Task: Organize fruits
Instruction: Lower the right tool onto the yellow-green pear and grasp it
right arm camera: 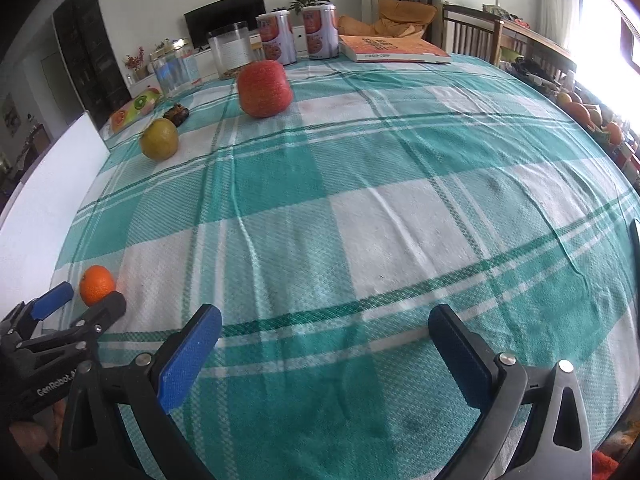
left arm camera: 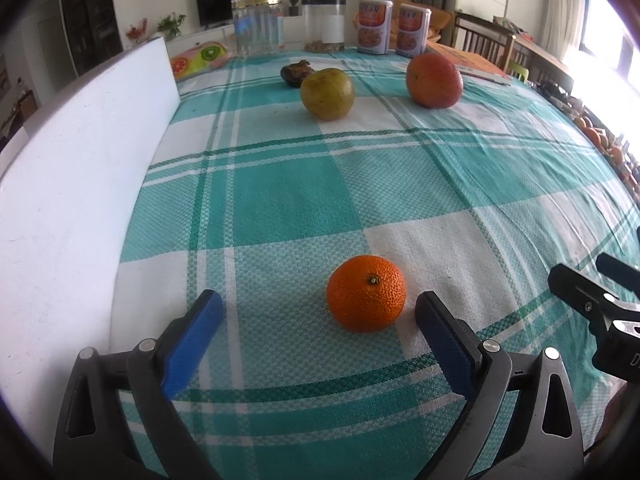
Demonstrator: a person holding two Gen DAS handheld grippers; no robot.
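A small orange mandarin [left arm camera: 365,293] lies on the checked tablecloth [left arm camera: 280,200], just ahead of my left gripper [left arm camera: 318,314], nearer its right finger. The left gripper is open and empty. Farther back lie a yellow-green fruit [left arm camera: 328,94], a large orange fruit [left arm camera: 433,80] and a dark shrivelled fruit [left arm camera: 297,72]. My right gripper [right arm camera: 325,330] is open and empty over bare cloth. In the right wrist view the mandarin [right arm camera: 97,284] is at far left between the left gripper's fingers [right arm camera: 54,300], with the large orange fruit [right arm camera: 264,88] and yellow-green fruit [right arm camera: 159,139] far back.
A white board [left arm camera: 80,184] runs along the table's left edge. At the far edge stand a clear jar [left arm camera: 258,26], a container with a label [left arm camera: 324,26], two cans [left arm camera: 394,28], a book [right arm camera: 394,50] and a fruit-print pouch [left arm camera: 200,58]. Chairs and more fruit [right arm camera: 584,114] are at right.
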